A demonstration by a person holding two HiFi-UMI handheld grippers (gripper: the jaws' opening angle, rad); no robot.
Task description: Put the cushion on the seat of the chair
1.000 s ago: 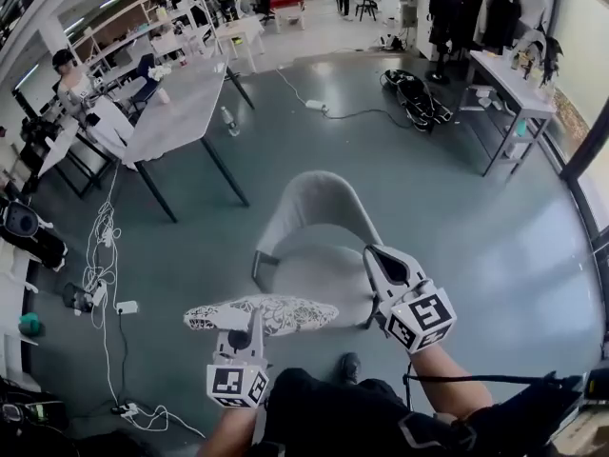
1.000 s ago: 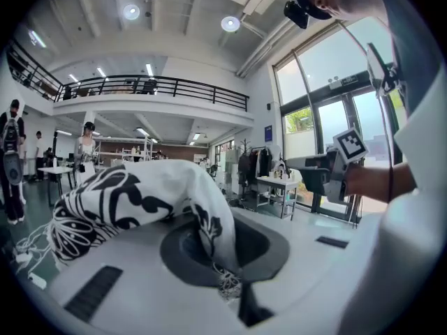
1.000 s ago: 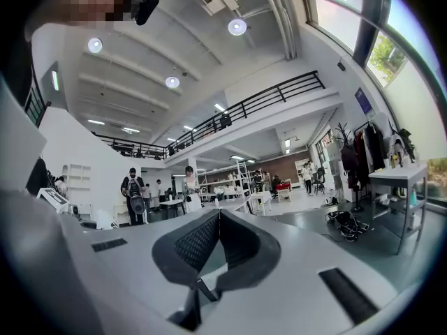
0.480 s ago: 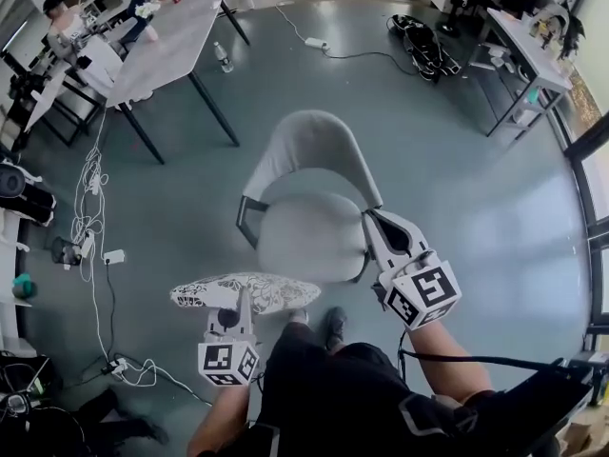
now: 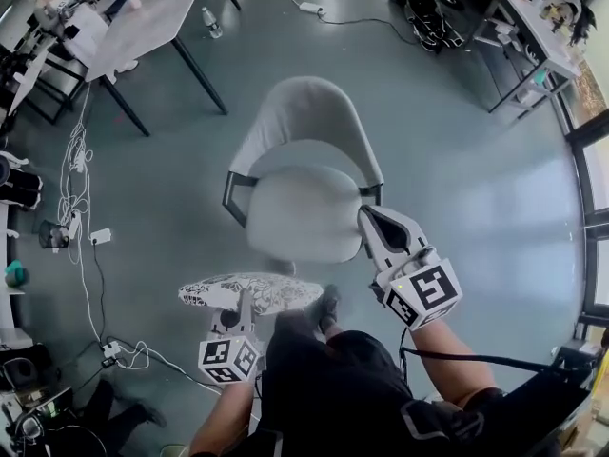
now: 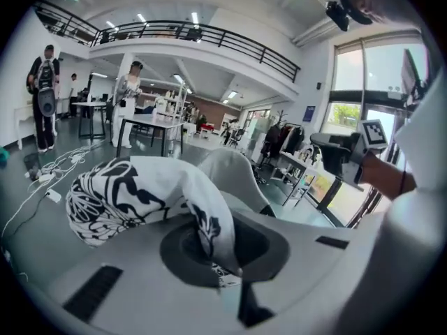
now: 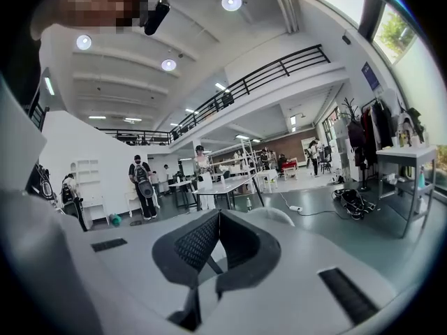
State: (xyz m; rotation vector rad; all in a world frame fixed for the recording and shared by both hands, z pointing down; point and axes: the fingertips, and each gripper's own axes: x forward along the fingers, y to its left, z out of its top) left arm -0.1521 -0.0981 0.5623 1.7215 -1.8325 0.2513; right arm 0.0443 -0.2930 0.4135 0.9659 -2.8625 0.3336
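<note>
1. Over the grey-green floor (image 5: 476, 208) of an open workshop hall, looking steeply down onto a grey upholstered chair (image 5: 306, 112) with a curved backrest.
2. Pinching a black-and-white patterned cushion (image 5: 249, 291) by one edge in the left gripper (image 5: 244, 305), jaws clenched tight on the fabric.
3. Holding that cushion roughly flat in the air, in front of the chair's seat (image 5: 304, 212) and toward its left corner, apart from the seat and not yet on it.
4. Draping the cushion's free end out ahead of the jaws in the left gripper view, with the chair's backrest showing beyond it.
5. Keeping the right gripper (image 5: 367, 217) by the seat's right-hand front edge, fingertips pressed together and grasping nothing; touching the chair or not, impossible to tell.
6. Standing close to the chair in dark trousers (image 5: 333, 388), one dark shoe (image 5: 328, 305) showing just beside the cushion.
7. Sharing the hall with a long grey table (image 5: 152, 17) at upper left, white cables (image 5: 81, 184) trailing over the floor at left, a black bag (image 5: 423, 12) near the top and a metal rack (image 5: 538, 50) at upper right.
</note>
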